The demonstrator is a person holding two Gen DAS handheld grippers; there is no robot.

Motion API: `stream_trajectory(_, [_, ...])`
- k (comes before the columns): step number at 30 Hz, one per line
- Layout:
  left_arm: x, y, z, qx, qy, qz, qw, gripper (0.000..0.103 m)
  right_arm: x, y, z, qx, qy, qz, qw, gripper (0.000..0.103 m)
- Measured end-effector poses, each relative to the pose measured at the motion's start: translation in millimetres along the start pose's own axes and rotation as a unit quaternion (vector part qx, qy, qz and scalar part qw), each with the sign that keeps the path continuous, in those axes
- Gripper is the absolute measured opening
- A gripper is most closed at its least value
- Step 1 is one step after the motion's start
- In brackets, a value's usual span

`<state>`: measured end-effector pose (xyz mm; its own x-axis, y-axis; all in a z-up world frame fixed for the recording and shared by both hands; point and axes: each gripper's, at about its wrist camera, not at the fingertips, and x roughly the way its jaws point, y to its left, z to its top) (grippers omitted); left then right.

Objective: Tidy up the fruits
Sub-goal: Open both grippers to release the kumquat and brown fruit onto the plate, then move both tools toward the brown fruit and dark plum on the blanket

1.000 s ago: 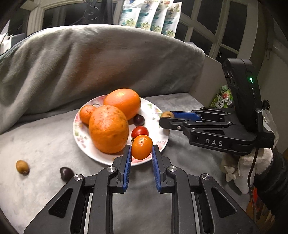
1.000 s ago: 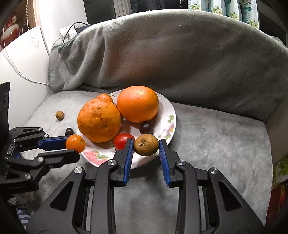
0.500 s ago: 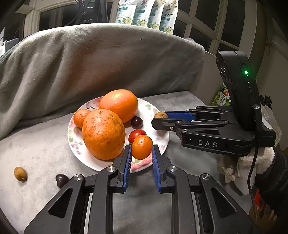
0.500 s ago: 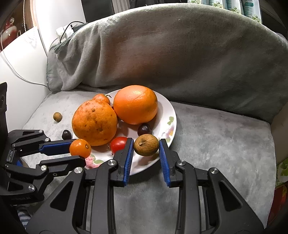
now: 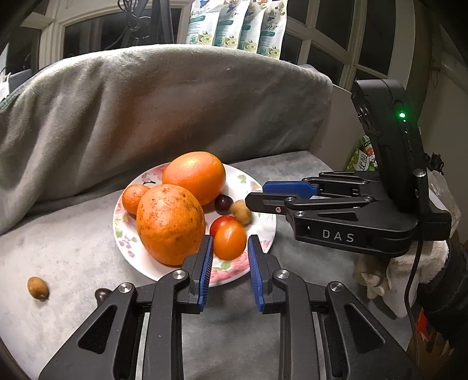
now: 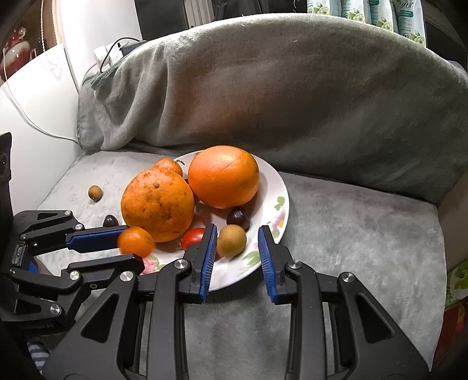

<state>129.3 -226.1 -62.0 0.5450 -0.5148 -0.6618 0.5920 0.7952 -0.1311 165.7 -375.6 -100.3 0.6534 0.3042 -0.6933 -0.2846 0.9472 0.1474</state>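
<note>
Blue-padded left gripper: jaws have just been opening; they stand slightly apart, and nothing is clamped.
Small orange tomato: seen between the left jaws over the near rim of the plate; narrow gaps show at both pads.
Right gripper: jaws are parted; nothing is gripped.
Brown round fruit: blurred, located over the plate at the right gripper's tips, close to one pad and clear of the other.
Floral plate: set on the grey blanket.
Plate contents: spotted orange, smooth orange, small mandarin, red tomato, dark cherry.
Loose fruit: a second brown fruit and a dark fruit are left on the blanket, well apart from the plate.
Gloved hand: seen under the right gripper.
Background: packets are lined up by the window.
</note>
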Motion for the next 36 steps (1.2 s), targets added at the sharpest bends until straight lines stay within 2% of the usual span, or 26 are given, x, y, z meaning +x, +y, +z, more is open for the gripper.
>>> stream_trajectory(4, [-2,0,1,0.001,-0.002,0.0,1.0,0.027,-3,0,0,0.0,-0.005,-0.003,1.0,0.03])
stream_trajectory(6, [-3,0,2,0.0,-0.004,0.0,1.0,0.035,-4,0,0,0.001,-0.007,-0.004,1.0,0.03])
stream_trajectory(7, [-3,0,2,0.0,-0.004,0.0,1.0,0.035,-5,0,0,0.002,-0.007,-0.004,1.0,0.031])
stream_trajectory(9, [-4,0,1,0.001,-0.004,-0.001,1.0,0.035,-6,0,1,0.003,-0.01,-0.006,1.0,0.05])
stream_trajectory(10, [-4,0,1,0.001,-0.004,0.0,1.0,0.035,-7,0,1,0.003,-0.013,-0.009,1.0,0.055])
stream_trajectory(11, [-4,0,1,0.001,-0.004,0.0,1.0,0.035,-8,1,1,0.003,-0.016,-0.01,1.0,0.058])
stream_trajectory(13, [-4,0,1,0.001,-0.005,0.001,1.0,0.04,-10,1,2,0.002,-0.019,-0.007,1.0,0.058])
stream_trajectory(14, [-4,0,1,0.0,-0.005,0.001,1.0,0.046,-10,1,2,0.002,-0.019,-0.008,1.0,0.058])
stream_trajectory(16, [-5,0,2,-0.001,-0.006,0.001,1.0,0.048,-10,2,3,0.002,-0.019,-0.009,1.0,0.058])
stream_trajectory(17, [-5,0,2,-0.001,-0.006,0.001,1.0,0.049,-10,2,4,0.002,-0.019,-0.009,1.0,0.06])
stream_trajectory(19, [-6,0,2,-0.001,-0.006,0.002,1.0,0.053,-11,2,4,0.004,-0.02,-0.01,1.0,0.072])
stream_trajectory(20, [-6,-1,2,-0.001,-0.007,0.003,1.0,0.058,-12,2,4,0.006,-0.023,-0.011,1.0,0.075])
stream_trajectory(21, [-7,-1,2,-0.002,-0.008,0.004,1.0,0.062,-13,3,4,0.006,-0.024,-0.012,1.0,0.075])
stream_trajectory(26, [-11,1,2,-0.009,-0.008,0.009,0.9999,0.066,-18,4,5,0.013,-0.03,-0.012,0.999,0.076])
stream_trajectory(36, [-26,7,-2,-0.011,-0.014,0.018,0.9997,0.066,-32,7,4,0.029,-0.038,-0.012,0.999,0.076])
